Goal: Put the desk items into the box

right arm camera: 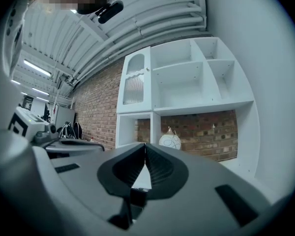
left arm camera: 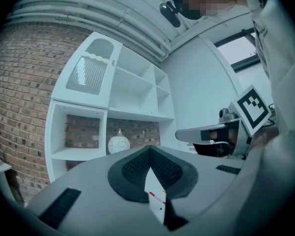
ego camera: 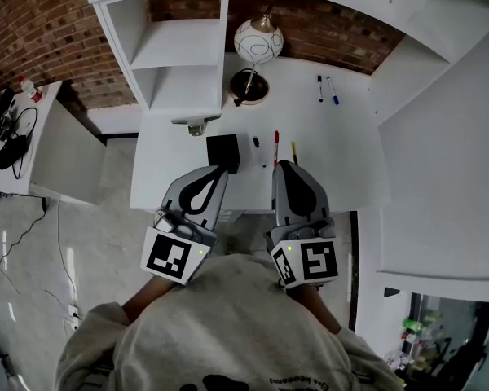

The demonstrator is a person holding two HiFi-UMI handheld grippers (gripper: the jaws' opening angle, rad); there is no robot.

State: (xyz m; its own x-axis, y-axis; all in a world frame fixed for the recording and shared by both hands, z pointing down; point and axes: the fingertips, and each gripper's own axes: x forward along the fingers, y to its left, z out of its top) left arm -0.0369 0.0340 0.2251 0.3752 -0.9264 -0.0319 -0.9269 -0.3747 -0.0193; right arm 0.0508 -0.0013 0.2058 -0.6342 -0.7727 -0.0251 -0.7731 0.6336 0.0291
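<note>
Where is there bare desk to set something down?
Bare: the desk on its right side, between the two far pens and the yellow pen; also left of the black box. Crowded: the near strip from box to red pen.

Words and numbers: none can be read in any view.
Left marker cube: it is carried at the near end of the left gripper; a black-and-white square code pattern is shown on its upper face, without letters or digits.
Right marker cube: it is carried at the near end of the right gripper; a similar code pattern is shown.
Sweatshirt: a short line of dark lettering is printed at the near edge, upside down and too small to be read.
</note>
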